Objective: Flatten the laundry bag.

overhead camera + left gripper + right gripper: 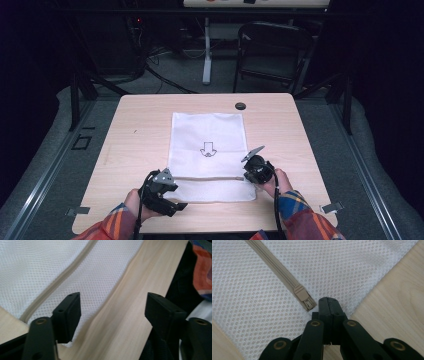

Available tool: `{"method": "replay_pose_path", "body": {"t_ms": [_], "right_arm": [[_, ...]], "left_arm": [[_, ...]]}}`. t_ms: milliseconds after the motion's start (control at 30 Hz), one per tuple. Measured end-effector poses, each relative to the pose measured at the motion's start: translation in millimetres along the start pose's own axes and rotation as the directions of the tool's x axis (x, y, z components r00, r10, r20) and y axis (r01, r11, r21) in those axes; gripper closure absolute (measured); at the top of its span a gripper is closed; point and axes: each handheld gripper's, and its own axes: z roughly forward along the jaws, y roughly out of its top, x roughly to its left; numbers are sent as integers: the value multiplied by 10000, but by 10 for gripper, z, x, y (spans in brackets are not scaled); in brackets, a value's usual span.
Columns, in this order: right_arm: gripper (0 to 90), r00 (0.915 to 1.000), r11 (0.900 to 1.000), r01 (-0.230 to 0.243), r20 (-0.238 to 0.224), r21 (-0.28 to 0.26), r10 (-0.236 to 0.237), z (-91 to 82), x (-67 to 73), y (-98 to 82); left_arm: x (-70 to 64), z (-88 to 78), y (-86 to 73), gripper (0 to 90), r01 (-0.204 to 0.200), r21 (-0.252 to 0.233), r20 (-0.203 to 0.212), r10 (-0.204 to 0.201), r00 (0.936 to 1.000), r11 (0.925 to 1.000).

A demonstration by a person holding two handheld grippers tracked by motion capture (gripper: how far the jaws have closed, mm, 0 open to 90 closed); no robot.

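A white mesh bag (207, 135) lies flat in the middle of the wooden table (140, 130), with a small arrow mark printed on it. A beige zipper (210, 177) runs across its near end. My left gripper (175, 202) is at the bag's near left corner, open; in the left gripper view its jaws (113, 305) stand wide over the corner of the mesh bag (100, 270) and bare wood, with nothing between them. My right gripper (250, 172) is shut at the zipper's right end. Its tips (328, 302) rest on the mesh beside the zipper slider (301, 293); whether cloth is pinched is hidden.
A small black round cap (240, 106) sits in the tabletop beyond the bag. A dark folding chair (272, 50) and a white stand (207, 50) are on the floor behind the table. The person's plaid sleeves (305, 217) come in over the near edge.
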Motion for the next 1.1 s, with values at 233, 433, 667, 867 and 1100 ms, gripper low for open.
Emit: {"method": "replay_pose_path", "body": {"t_ms": [233,433,667,867,1100], "right_arm": [[900,10000,10000,-13,5,1,13,-1,-2,-3],[900,9999,9999,-108,-48,1,108,-3,-3,-7],[900,9999,10000,-80,-76,-23,80,-5,-13,-14],[900,9996,9996,-181,-211,-223,176,-1,-16,-30],[900,9998,9994,-161,-110,-296,158,4,-3,-29]], "left_arm": [[101,116,153,164,-95,-177,-467,87,9989,9998],[167,243,273,154,-242,-203,-654,228,9976,9995],[216,428,459,152,-466,-133,-612,457,9971,9988],[219,570,606,155,-714,-191,-548,702,9960,9973],[224,690,727,156,-952,-254,-492,939,9944,9951]]}}
